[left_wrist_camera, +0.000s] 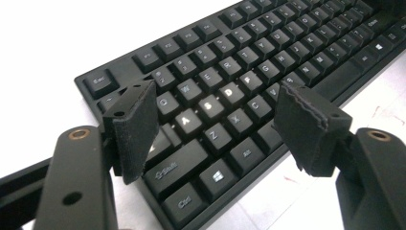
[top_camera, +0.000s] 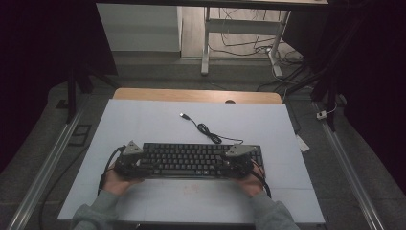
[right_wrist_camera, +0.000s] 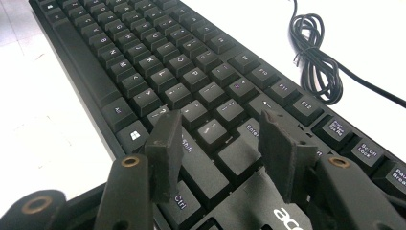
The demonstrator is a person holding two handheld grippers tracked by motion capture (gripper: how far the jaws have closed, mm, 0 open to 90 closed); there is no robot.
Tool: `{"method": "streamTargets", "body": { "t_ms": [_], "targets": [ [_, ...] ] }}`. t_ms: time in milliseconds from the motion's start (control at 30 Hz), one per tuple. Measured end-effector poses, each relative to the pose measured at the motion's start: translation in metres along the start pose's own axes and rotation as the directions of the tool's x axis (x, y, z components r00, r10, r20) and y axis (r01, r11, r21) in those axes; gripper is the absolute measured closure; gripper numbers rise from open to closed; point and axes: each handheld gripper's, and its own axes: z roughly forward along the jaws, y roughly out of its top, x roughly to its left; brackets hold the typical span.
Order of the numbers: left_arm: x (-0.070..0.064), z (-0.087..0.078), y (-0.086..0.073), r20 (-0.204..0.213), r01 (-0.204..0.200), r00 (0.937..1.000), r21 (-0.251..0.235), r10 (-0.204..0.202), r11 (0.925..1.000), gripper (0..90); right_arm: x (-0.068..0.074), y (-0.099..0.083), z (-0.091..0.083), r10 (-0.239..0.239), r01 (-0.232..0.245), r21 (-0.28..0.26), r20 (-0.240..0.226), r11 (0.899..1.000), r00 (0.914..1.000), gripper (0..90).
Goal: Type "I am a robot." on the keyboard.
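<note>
The keyboard point(left_wrist_camera: 249, 76) looked matt black plastic, the tongs' pads point(left_wrist_camera: 136, 129) rough, perhaps foam, the desk point(top_camera: 158, 115) smooth white.

A white counter point(top_camera: 143, 120) fills mid-frame. A black keyboard point(top_camera: 191, 160) lies low centre. Its cable point(top_camera: 207, 130) coils above.

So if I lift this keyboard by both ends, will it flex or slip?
The keyboard looks like a rigid slab, so it should probably stay stiff. Its smooth edges might slip between the open left gripper and right gripper. The coiled cable is loose and will likely drag behind.
</note>
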Motion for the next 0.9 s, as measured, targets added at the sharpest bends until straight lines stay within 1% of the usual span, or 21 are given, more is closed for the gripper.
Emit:
{"method": "streamTargets", "body": {
  "t_ms": [133,267,500,633,700,900],
  "targets": [
    [0.002,-0.001,0.000,0.001,0.007,1.0000,-0.005,-0.007,1.0000,31.9,0.000,0.000,0.000,-0.004,0.004,0.001,0.003,1.000,1.0000,50.9],
    [0.001,0.001,0.000,0.003,0.001,1.0000,-0.001,-0.001,1.0000,31.7,0.000,0.000,0.000,-0.002,0.002,0.001,0.002,1.000,1.0000,50.9],
    [0.002,0.001,0.000,0.004,0.003,1.0000,0.002,-0.003,1.0000,31.7,0.001,0.002,-0.002,-0.001,0.001,-0.014,0.000,1.000,1.0000,51.0],
    [0.002,0.002,0.000,0.006,0.001,1.0000,0.008,-0.001,1.0000,31.3,0.003,0.007,-0.004,0.000,-0.001,-0.030,-0.017,1.000,0.9998,51.0],
    [0.002,0.003,0.000,0.008,-0.001,1.0000,0.009,0.001,1.0000,31.1,0.005,0.010,-0.003,0.002,-0.003,-0.028,-0.040,1.000,0.9992,50.6],
    [0.001,0.003,0.000,0.008,-0.004,1.0000,0.014,0.004,0.9999,31.0,0.014,0.019,0.005,-0.031,0.030,-0.011,-0.071,0.999,0.9970,52.3]
  ]
}}
